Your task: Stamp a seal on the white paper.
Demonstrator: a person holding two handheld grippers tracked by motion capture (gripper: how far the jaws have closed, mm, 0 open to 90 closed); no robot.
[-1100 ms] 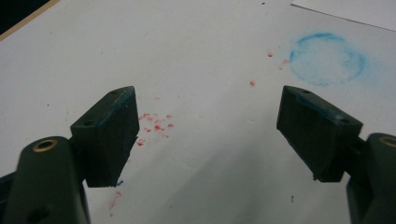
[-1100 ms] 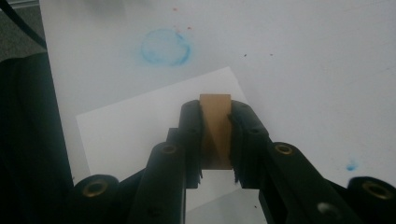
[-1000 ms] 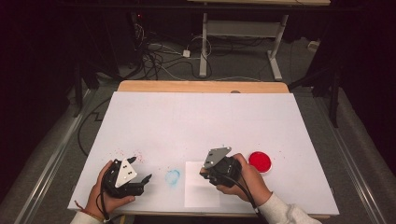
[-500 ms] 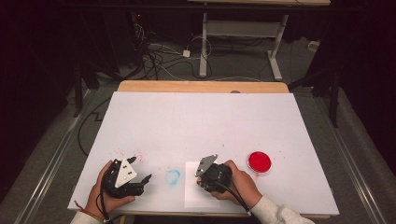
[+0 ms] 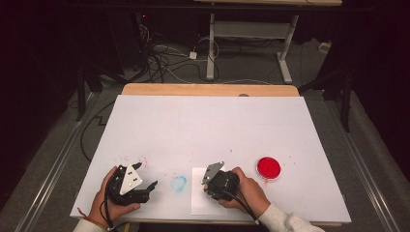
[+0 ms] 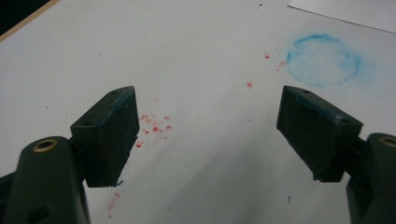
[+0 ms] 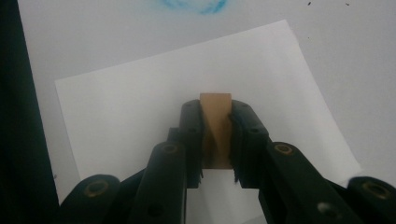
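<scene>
My right gripper [image 7: 216, 106] is shut on a small tan block [image 7: 215, 126], held upright between its pads. It points down at a white sheet of paper [image 7: 140, 107]. In the high view the right gripper [image 5: 211, 186] sits over that paper [image 5: 200, 205] near the table's front edge. My left gripper [image 6: 210, 135] stands wide open with nothing between its jaws, low over the white tabletop. In the high view the left gripper [image 5: 147, 176] rests at the front left, held in a hand.
A round red dish [image 5: 269, 167] lies right of the right hand. A blue ring-shaped smudge [image 5: 178, 183] marks the tabletop [image 5: 208, 130] between the two grippers. Red specks [image 6: 154, 125] are scattered near the left gripper. Cables and a desk frame lie on the floor beyond.
The right hand with the tan block has moved left, away from the red dish, and down over the white paper. The left hand has stayed put.
</scene>
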